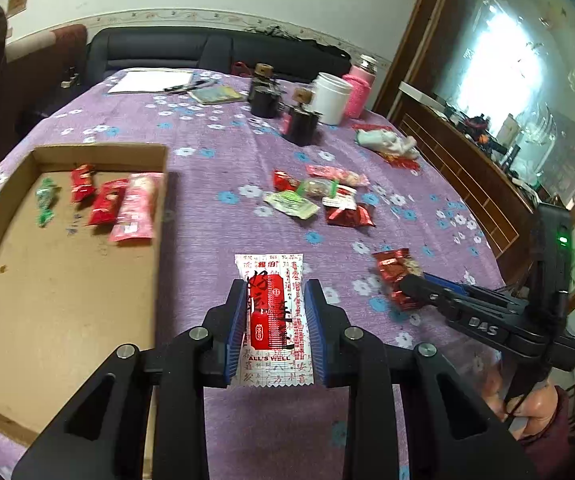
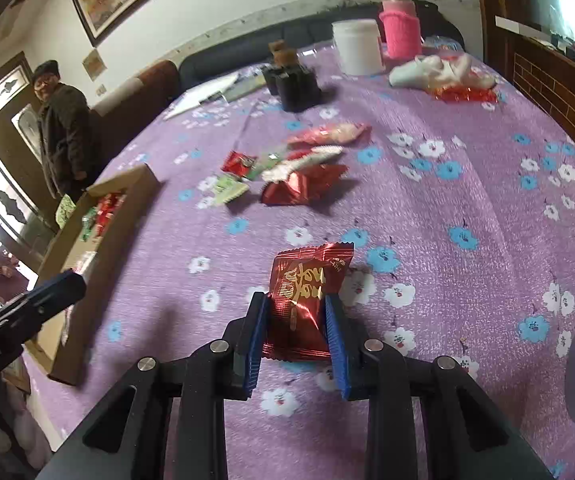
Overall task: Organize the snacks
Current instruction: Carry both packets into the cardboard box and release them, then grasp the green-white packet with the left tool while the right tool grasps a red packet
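Snacks: light, crinkly, slippery packets. Left gripper [image 1: 275,312] jaws pinch white packet [image 1: 273,316] mid-body; right gripper [image 2: 297,328] jaws pinch red packet [image 2: 307,300]. Box [image 1: 99,152] at ten o'clock.

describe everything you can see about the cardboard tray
The cardboard tray is a shallow, open-topped brown box with low upright walls and a flat, slightly stained floor. It sits on the purple flowered tablecloth, left of the loose snack pile. At its far end lie four snacks: a green wrapped candy, two red packets and a longer pink packet. The rest of the floor is bare. Neither gripper touches it.
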The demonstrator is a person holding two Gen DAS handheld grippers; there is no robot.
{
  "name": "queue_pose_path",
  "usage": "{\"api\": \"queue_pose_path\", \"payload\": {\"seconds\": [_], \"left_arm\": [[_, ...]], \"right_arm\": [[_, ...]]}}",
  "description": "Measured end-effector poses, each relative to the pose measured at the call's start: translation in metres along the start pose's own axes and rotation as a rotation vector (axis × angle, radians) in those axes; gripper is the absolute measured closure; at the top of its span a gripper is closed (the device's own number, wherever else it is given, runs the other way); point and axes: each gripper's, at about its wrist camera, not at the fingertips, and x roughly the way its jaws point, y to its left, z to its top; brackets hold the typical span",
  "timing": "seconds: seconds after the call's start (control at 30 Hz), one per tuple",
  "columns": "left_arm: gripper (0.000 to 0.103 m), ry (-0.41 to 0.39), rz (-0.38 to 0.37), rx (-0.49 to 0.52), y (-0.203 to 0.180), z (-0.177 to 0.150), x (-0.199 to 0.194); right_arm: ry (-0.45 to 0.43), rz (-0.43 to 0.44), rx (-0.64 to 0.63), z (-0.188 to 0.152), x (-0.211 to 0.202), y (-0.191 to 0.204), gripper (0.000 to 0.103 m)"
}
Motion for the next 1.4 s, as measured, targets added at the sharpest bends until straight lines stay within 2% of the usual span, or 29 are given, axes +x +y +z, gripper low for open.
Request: {"api": "queue_pose_path", "payload": {"seconds": [0.1,0.27,0.37,0.47,0.6,0.7,0.77,0.83,0.93,1.07,1.2,1.3,1.37,1.4], "left_arm": [[0.077,-0.025,0.037,-0.036,0.025,0.004,-0.013],[0.077,-0.062,0.173,-0.098,0.091,0.021,-0.035],[0.077,-0.062,0.257,-0.121,0.132,0.037,-0.034],[0.077,-0.033,0.278,-0.172,0.165,0.049,-0.019],[0.077,0.019,0.312,-0.219,0.198,0.059,0.013],[0.076,0.055,0.330,-0.248,0.214,0.058,0.033],[0.076,0.079,0.308,-0.274,0.222,0.058,0.038],[0.075,0.081,0.292,-0.287,0.223,0.060,0.039],[0.071,0.077,0.314,-0.279,0.224,0.061,0.041],[0.067,0.104,0.271,-0.329,0.231,0.057,0.043],[0.067,0.058,0.258,-0.365,0.229,0.054,0.019],[0.067,-0.010,0.232,-0.354,0.210,0.050,-0.017],[0.054,-0.036,0.199,-0.349,0.196,0.047,-0.036],[0.041,-0.049,0.185,-0.349,0.188,0.045,-0.042]], "right_arm": [[-0.018,0.025,-0.023,0.003,-0.009,0.014,0.073],[-0.016,0.120,-0.070,0.022,-0.008,0.061,0.074],[0.000,0.187,-0.110,0.036,0.004,0.101,0.074],[0.032,0.234,-0.167,0.046,0.025,0.150,0.074],[0.125,0.276,-0.214,0.052,0.073,0.211,0.074],[0.176,0.271,-0.233,0.051,0.105,0.237,0.074],[0.207,0.268,-0.234,0.051,0.127,0.250,0.074],[0.217,0.255,-0.239,0.052,0.142,0.259,0.074],[0.214,0.240,-0.258,0.051,0.152,0.269,0.074],[0.197,0.222,-0.279,0.047,0.153,0.273,0.071],[0.156,0.232,-0.282,0.048,0.128,0.263,0.066],[0.104,0.244,-0.277,0.053,0.099,0.241,0.059],[0.047,0.229,-0.259,0.056,0.071,0.209,0.053],[0.020,0.204,-0.239,0.059,0.059,0.187,0.052]]}}
